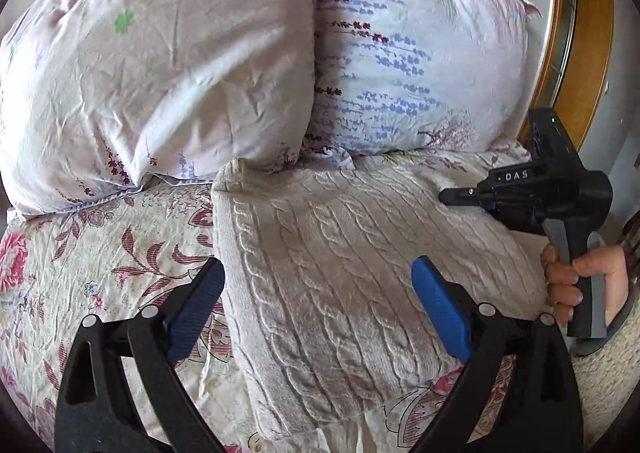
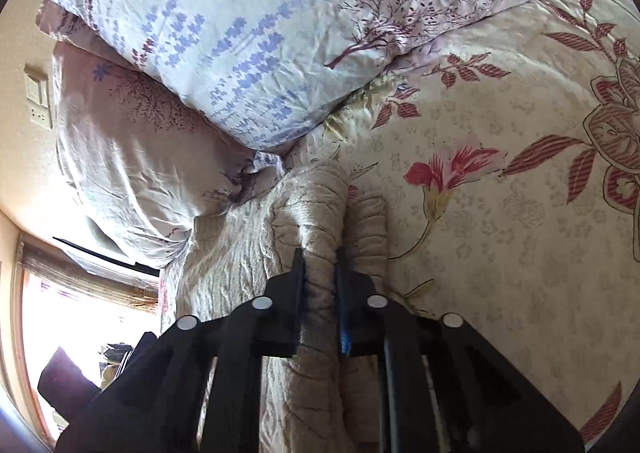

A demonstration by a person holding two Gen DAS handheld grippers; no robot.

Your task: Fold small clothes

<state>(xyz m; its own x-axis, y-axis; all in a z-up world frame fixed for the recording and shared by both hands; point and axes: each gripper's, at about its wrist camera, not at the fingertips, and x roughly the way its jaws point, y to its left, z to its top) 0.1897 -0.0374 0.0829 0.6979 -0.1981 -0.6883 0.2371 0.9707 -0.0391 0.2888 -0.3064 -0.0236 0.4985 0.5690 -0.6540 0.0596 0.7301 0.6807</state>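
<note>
- Left wrist view showed a cream cable-knit sweater [image 1: 320, 245] lying across the center of the frame on a flowered bedspread [image 1: 104, 253].
- At the bottom of that frame, the left gripper [image 1: 318, 307] hovered over the sweater with its blue-padded fingers [image 1: 440, 309] spread wide apart, gripping nothing.
- Two pale pillows filled the top: a pinkish one [image 1: 160, 65] at upper left and one printed with lavender sprigs [image 1: 408, 53] at upper right.
- At the right edge, a hand [image 1: 576, 285] held the right gripper [image 1: 452, 197] by its handle, its tip reaching over the sweater's right side.
- Right wrist view showed the right gripper's fingers [image 2: 298, 293] at lower center, closed tight on a raised, bunched fold of the sweater [image 2: 316, 221].
- A wooden bed frame [image 1: 560, 33] curved along the upper right of the left wrist view.
</note>
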